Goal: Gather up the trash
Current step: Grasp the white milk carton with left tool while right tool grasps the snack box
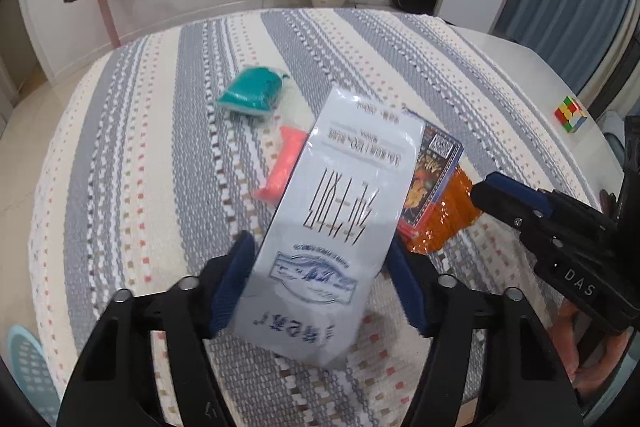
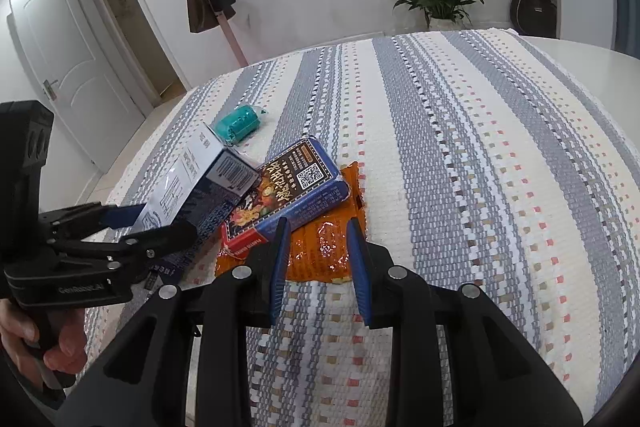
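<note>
Left wrist view: the left gripper (image 1: 320, 291) pinches a white tissue pack (image 1: 336, 223) at lower centre, both blue pads on its sides. A teal bag (image 1: 250, 93) and a pink wrapper (image 1: 282, 163) lie upper left on the striped cloth (image 1: 140, 147).

Right wrist view: the right gripper (image 2: 318, 259) stands spread, pinching nothing, over an orange wrapper (image 2: 324, 251) at centre. A blue snack packet (image 2: 288, 195) overlaps it.
</note>
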`<state>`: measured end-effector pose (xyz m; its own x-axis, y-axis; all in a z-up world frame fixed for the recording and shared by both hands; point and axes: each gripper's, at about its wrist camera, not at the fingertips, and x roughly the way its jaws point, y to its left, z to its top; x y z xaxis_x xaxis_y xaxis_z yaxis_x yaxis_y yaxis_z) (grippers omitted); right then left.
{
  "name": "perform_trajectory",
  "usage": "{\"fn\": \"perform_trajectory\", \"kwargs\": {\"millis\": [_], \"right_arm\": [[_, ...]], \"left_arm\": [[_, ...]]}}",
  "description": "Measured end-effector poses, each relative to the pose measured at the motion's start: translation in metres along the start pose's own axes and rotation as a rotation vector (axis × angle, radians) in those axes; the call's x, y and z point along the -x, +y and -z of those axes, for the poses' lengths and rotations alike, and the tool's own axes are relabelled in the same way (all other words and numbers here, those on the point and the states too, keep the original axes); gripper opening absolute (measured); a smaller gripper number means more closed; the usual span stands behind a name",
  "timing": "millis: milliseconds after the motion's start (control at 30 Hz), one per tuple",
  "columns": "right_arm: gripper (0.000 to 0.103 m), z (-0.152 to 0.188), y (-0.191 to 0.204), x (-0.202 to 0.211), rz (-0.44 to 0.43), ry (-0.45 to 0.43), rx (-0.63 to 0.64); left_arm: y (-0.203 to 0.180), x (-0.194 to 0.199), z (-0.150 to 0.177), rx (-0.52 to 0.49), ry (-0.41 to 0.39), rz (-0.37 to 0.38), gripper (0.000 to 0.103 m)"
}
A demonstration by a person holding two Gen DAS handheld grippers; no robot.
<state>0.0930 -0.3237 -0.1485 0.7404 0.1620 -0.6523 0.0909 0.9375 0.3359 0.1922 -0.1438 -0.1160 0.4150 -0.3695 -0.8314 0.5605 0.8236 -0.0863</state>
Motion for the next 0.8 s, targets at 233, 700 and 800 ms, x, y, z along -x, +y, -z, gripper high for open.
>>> {"fn": "perform_trajectory", "kwargs": {"millis": [233,700,800], "right_arm": [[0.037,-0.007,0.005,-0.006,-0.022,0.042,-0.020],[0.065,-0.057,0.062,-0.076,0.040,0.218,0.018],[0.065,-0.059,0.074,-0.097,0.108,0.272,0.041]], "left_arm": [[0.021,0.016,0.007,0.113,-0.041,-0.001,0.050],[0.072,0.066,0.020,0.277,-0.177,-0.035,0.050],[0.081,0.070,0.022,0.290,-0.183,-0.043,0.050]]}}
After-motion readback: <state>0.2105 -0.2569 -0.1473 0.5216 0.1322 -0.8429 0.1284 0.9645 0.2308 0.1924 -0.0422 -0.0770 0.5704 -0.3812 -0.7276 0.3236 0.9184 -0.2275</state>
